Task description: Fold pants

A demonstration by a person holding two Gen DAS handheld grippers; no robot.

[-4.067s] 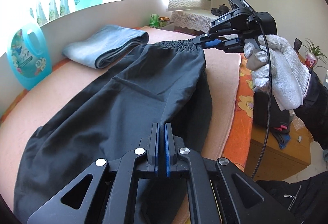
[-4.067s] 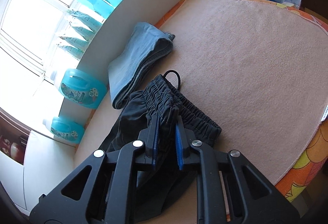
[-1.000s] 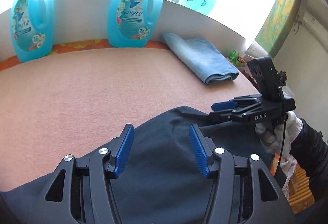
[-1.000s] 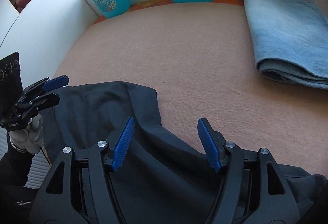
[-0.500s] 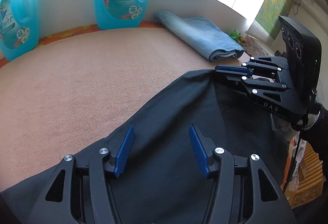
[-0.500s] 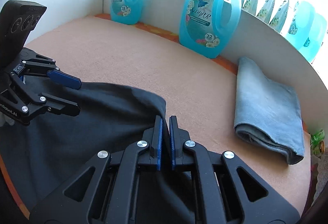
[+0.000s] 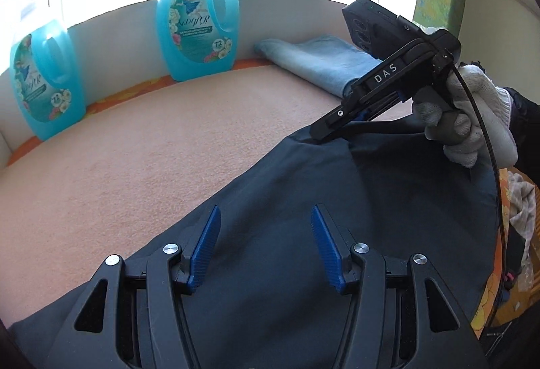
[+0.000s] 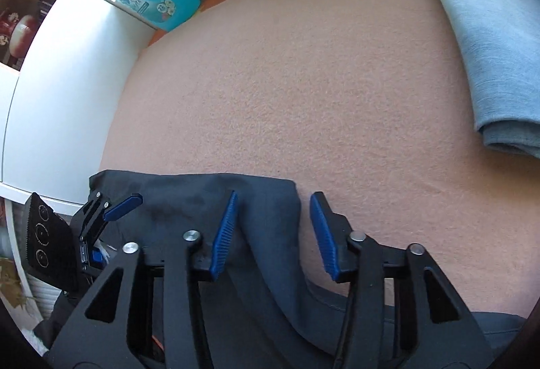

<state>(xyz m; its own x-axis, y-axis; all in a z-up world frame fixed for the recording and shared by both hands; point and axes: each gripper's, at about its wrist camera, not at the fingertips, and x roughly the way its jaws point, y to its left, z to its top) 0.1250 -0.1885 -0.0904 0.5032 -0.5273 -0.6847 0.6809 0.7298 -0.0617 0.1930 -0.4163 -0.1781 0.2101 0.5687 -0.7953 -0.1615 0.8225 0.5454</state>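
Note:
The dark pants (image 7: 303,187) lie flat on the pink towel-covered table (image 7: 168,146), and also show in the right wrist view (image 8: 202,197). My left gripper (image 7: 265,242) is open and hovers over the dark cloth, holding nothing. My right gripper (image 8: 273,227) is open over the cloth's far corner, with the fabric edge between its blue pads (image 8: 224,230). In the left wrist view the right gripper (image 7: 320,133) touches down at the pants' far corner. The left gripper (image 8: 123,203) shows open at the left in the right wrist view.
A folded light-blue garment (image 7: 324,63) lies at the back right, also in the right wrist view (image 8: 489,48). Blue detergent bottles (image 7: 199,21) stand along the white back wall. A white cabinet side (image 8: 60,92) bounds the table on the left.
My right gripper, shut on the pants' edge half a second ago, has opened and let go of the cloth. The left gripper stayed open over the pants.

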